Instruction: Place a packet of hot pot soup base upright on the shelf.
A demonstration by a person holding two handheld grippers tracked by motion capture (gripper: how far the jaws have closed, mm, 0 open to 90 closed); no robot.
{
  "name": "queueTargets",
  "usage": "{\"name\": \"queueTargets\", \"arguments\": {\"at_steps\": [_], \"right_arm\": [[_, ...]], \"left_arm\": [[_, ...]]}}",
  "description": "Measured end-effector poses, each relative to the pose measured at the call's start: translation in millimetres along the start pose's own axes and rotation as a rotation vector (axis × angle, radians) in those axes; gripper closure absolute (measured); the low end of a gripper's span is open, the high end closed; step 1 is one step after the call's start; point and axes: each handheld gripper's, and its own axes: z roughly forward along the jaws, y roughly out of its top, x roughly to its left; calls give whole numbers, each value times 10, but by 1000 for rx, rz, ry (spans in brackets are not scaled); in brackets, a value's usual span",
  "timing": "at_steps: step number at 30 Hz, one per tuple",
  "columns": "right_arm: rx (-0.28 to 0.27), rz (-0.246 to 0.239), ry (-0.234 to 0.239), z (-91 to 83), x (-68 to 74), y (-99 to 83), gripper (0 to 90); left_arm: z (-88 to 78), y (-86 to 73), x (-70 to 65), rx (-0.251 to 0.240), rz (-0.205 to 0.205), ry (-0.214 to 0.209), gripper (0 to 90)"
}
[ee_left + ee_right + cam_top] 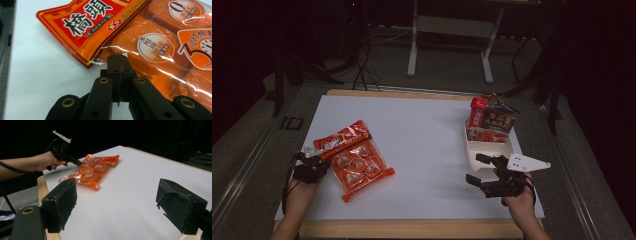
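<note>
Left tongs (117,65) are clenched on the clear edge of the orange pouch (358,167), at about 8 o'clock on the counter (427,145). The pinch looks thin, I think, so drag slowly and low. Right tongs (480,170) hang released near the tray (507,148).

A dim lab or recording room is suggested: a white-topped desk (427,145), floor cables (364,70) at eleven o'clock, metal frame legs (413,50) at twelve.
</note>
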Motion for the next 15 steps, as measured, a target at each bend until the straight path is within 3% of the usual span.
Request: {"name": "queueTargets", "arguments": {"at_steps": [6, 15], "right_arm": [[2, 1, -1, 0, -5, -4, 167], [10, -4, 12, 27, 20, -1, 167]], "left_arm": [[61, 53, -46, 10, 17, 16, 900], [127, 128, -120, 16, 19, -44, 900]]}}
